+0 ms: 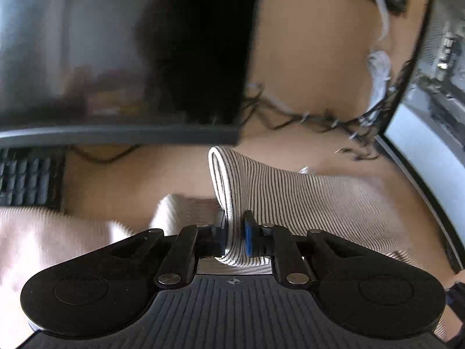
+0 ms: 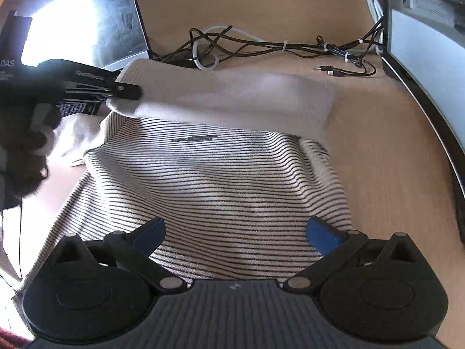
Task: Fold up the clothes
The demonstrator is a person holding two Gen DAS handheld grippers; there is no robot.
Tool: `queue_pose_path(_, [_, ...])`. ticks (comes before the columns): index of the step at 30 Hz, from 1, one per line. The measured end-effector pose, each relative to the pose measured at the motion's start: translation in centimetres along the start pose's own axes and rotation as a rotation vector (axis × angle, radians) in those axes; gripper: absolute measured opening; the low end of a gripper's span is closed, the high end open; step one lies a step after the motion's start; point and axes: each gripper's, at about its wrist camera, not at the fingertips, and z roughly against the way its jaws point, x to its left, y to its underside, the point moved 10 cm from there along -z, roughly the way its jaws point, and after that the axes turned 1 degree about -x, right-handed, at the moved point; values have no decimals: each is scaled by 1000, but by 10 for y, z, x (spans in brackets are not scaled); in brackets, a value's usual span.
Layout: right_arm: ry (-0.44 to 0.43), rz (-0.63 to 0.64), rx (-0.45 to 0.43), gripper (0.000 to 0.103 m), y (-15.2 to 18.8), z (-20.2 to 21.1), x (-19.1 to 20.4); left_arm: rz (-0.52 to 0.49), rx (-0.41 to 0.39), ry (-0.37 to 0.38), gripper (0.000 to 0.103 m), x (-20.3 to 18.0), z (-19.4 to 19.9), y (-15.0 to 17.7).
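Left tongs [image 1: 234, 234] pinched the shirt [image 2: 221, 180] hem, folding it toward 12 o'clock. Right tongs [image 2: 235, 232] hovered spread. A thin pinch risked slippage, spoiling the fold.

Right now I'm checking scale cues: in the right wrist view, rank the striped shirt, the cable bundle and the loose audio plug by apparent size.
1. striped shirt
2. cable bundle
3. audio plug

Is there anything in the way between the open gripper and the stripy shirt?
Nothing visible. The right gripper hangs open directly over the striped shirt, with only air between. The left gripper already pinches the shirt's folded edge.
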Motion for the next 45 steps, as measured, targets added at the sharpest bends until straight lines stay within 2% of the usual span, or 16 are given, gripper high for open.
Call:
queue_pose_path(2, [23, 9, 6, 103, 0, -1, 2, -8, 70, -17, 16, 9, -12, 17])
queue_pose_path(6, [64, 17, 30, 103, -2, -6, 5, -40, 72, -20, 25, 15, -20, 37])
queue_pose_path(8, [82, 23, 41, 103, -3, -9, 7, 22, 64, 4, 25, 23, -12, 33])
queue_pose_path(10, [96, 36, 51, 103, -2, -9, 8, 78, 46, 17, 35, 33, 0, 27])
queue_pose_path(12, [105, 40, 55, 103, -2, -9, 9, 129, -3, 30, 54, 47, 24, 22])
queue_pose_path(14, [108, 40, 58, 103, -2, -9, 9, 189, -71, 11, 63, 71, 52, 20])
queue_pose_path(16, [114, 51, 61, 103, -1, -9, 11, 253, -138, -28, 66, 103, 79, 21])
queue_pose_path(19, [133, 77, 54, 103, 1, -10, 14, 359, -208, -139, 66, 175, 113, 32])
queue_pose_path(25, [92, 4, 25, 103, -6, -3, 11, 353, -172, -220, 66, 217, 104, 45])
queue_pose_path(29, [79, -28, -34, 103, -21, 12, 16, 348, -147, -274, 66, 246, 98, 54])
queue_pose_path(32, [83, 15, -61, 103, -28, 21, 24, 345, -129, -314, 56, 267, 94, 61])
queue_pose_path(33, [82, 21, -66, 103, -30, 22, 26, 344, -123, -328, 43, 274, 93, 63])
queue_pose_path(36, [76, 7, -79, 103, -32, 26, 28, 331, -120, -349, 12, 277, 97, 64])
queue_pose_path(38, [74, -4, -88, 103, -32, 28, 27, 321, -124, -357, 4, 273, 103, 63])
queue_pose_path(42, [80, -3, -110, 103, -34, 32, 23, 260, -169, -321, 4, 244, 123, 43])
queue_pose_path(45, [82, 5, -131, 103, -38, 33, 21, 206, -212, -221, 4, 197, 140, 18])
